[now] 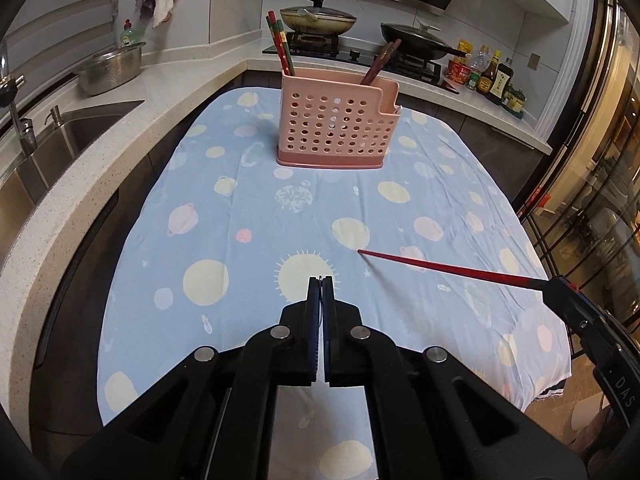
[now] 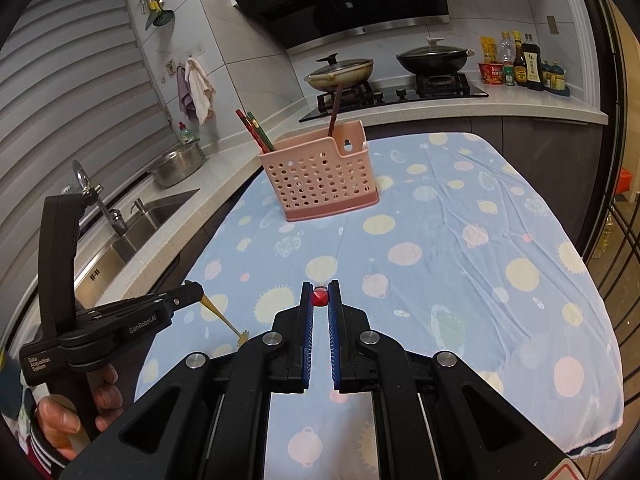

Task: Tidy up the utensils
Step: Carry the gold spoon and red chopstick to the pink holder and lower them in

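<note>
A pink perforated utensil holder stands upright at the far end of the table, with several chopsticks in it; it also shows in the right wrist view. My right gripper is shut on a red chopstick, seen end-on; in the left wrist view the red chopstick points left over the cloth from the right gripper. My left gripper is shut on a thin gold utensil, which shows in the right wrist view slanting down from the left gripper.
The table carries a blue planet-print cloth. A counter with a sink and a steel colander runs along the left. A hob with two lidded pans and sauce bottles lies behind the holder.
</note>
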The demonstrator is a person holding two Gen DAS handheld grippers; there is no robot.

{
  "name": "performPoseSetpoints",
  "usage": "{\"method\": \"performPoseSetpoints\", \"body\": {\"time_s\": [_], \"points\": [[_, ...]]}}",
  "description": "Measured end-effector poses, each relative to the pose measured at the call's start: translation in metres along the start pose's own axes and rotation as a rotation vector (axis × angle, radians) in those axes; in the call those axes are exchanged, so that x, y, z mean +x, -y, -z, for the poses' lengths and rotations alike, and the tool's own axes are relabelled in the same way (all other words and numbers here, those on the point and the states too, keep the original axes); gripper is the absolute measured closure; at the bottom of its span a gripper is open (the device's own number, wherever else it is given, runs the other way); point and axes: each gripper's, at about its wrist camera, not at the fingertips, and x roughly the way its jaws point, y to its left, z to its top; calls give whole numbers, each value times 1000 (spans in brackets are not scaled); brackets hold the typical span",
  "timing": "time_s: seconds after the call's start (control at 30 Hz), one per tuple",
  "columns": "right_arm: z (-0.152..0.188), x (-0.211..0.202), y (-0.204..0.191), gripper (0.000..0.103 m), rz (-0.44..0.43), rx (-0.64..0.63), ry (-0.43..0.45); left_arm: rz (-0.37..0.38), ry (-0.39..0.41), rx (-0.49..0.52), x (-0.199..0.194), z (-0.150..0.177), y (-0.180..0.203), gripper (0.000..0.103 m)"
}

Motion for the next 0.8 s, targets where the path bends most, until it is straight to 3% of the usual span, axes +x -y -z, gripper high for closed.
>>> {"method": "performPoseSetpoints", "body": {"time_s": [0.57,0.8], "points": [[-84,-3,-9,96,-38,-26,148,24,92,-12,-21,-69,-15,102],[-134,5,-7,96,-51,-26,226,48,159,-1,-27,-118,-9,102]]}}
